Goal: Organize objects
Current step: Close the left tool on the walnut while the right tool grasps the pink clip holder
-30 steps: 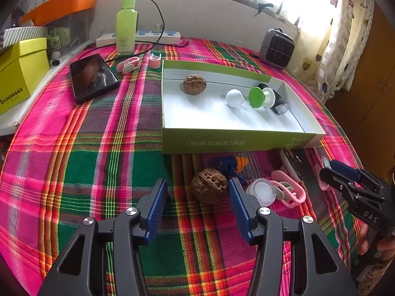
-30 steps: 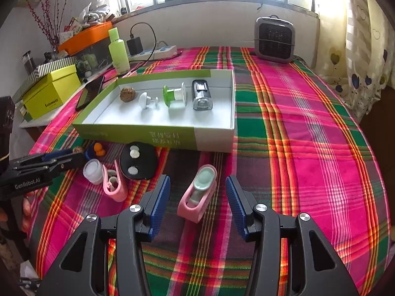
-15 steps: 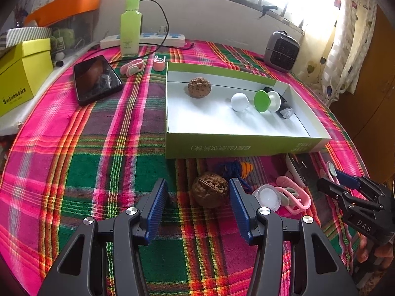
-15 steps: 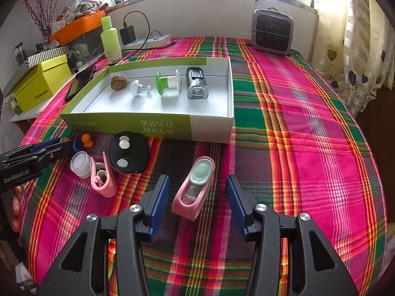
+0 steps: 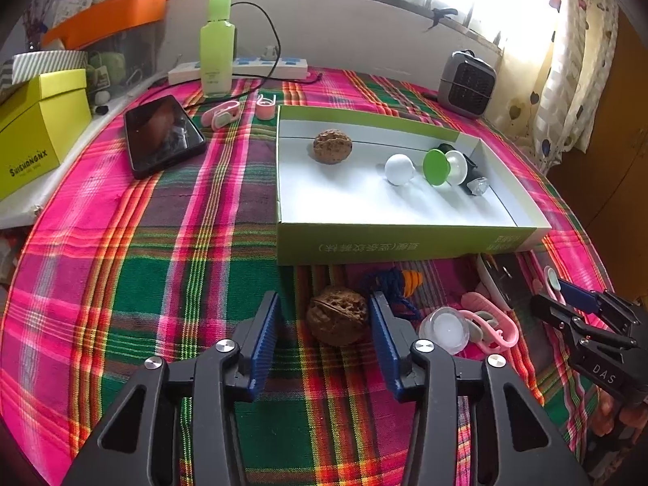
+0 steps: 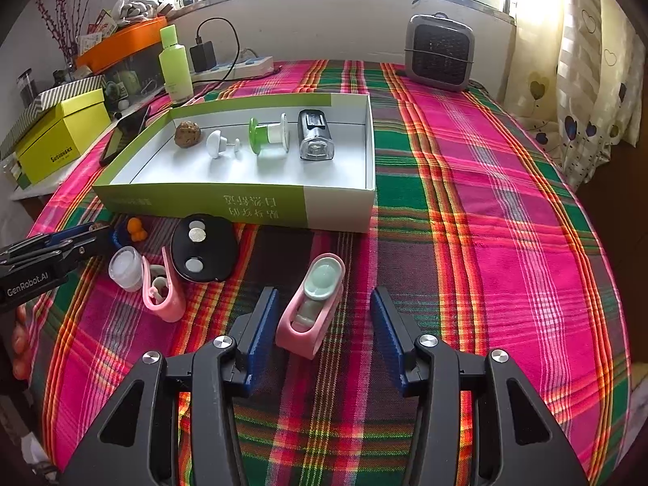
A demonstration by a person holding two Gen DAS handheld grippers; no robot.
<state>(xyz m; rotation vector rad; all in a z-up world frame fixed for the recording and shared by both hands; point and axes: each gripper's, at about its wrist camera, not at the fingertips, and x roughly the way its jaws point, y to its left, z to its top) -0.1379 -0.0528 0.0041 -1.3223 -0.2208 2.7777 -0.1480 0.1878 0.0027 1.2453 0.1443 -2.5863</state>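
A brown walnut (image 5: pixel 337 321) lies on the plaid cloth between the fingers of my open left gripper (image 5: pixel 324 338), close to the right finger. A pink clip with a pale green pad (image 6: pixel 312 303) lies between the fingers of my open right gripper (image 6: pixel 324 334), near the left finger. The green and white box (image 5: pixel 405 243) holds another walnut (image 5: pixel 333 146), a white knob (image 5: pixel 399 169), a green and white spool (image 5: pixel 439 167) and a dark bike light (image 6: pixel 316 134).
In front of the box lie a blue and orange toy (image 5: pixel 399 281), a small clear jar (image 5: pixel 444 330), a pink clip (image 5: pixel 492 326) and a black disc (image 6: pixel 204 247). A phone (image 5: pixel 162 134), green bottle (image 5: pixel 217 46), yellow box (image 5: pixel 36 133) and heater (image 5: pixel 465 83) stand around.
Both grippers have moved forward and lower, so the walnut and the pink clip sit deeper between their fingers. Both stay open.
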